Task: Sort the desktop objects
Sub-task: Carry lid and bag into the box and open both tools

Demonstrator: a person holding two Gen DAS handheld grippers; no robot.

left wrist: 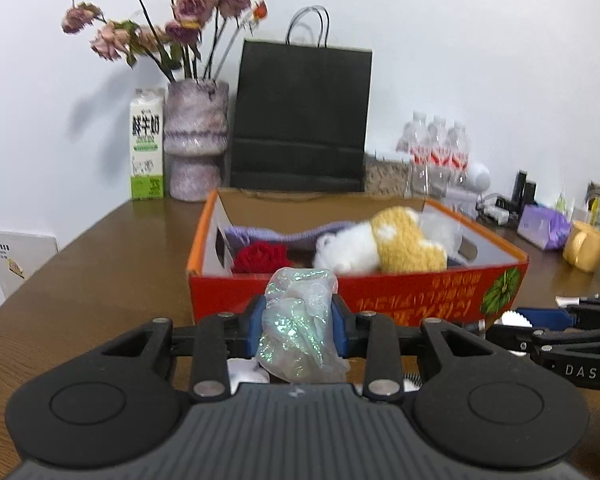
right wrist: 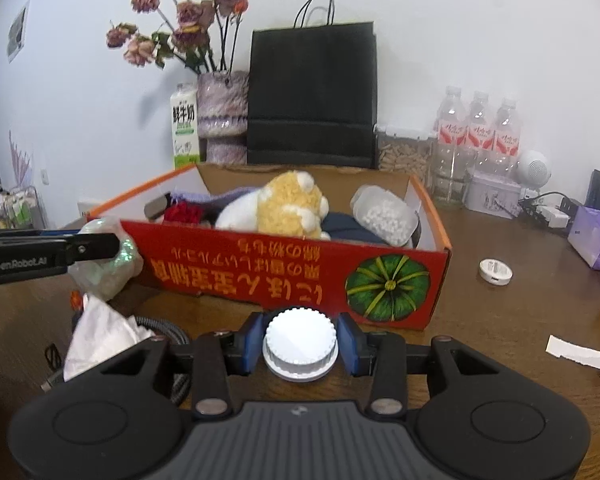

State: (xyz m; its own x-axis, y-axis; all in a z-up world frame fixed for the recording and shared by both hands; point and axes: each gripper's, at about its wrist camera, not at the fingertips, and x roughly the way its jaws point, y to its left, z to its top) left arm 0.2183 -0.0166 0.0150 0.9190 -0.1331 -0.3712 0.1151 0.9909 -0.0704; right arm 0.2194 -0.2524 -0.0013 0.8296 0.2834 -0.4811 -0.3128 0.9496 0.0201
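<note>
My left gripper point(left wrist: 299, 306) is shut on a crumpled iridescent plastic bag point(left wrist: 300, 328), held just in front of the red cardboard box point(left wrist: 400, 294). In the right wrist view the same bag point(right wrist: 108, 276) hangs at the box's left corner. My right gripper point(right wrist: 301, 322) is shut on a white ridged cap point(right wrist: 300, 340), low over the wooden table before the box's front wall point(right wrist: 260, 268). Inside the box lie a yellow-and-white plush toy point(right wrist: 288, 204), a red fabric rose point(right wrist: 182, 214), purple cloth and a tub of white pellets point(right wrist: 384, 216).
Behind the box stand a black paper bag point(right wrist: 312, 96), a vase of dried flowers point(right wrist: 222, 116), a milk carton point(right wrist: 186, 128) and water bottles point(right wrist: 478, 128). A crumpled tissue point(right wrist: 100, 332), a cable, a white round tin point(right wrist: 496, 271) and paper slips point(right wrist: 580, 354) lie on the table.
</note>
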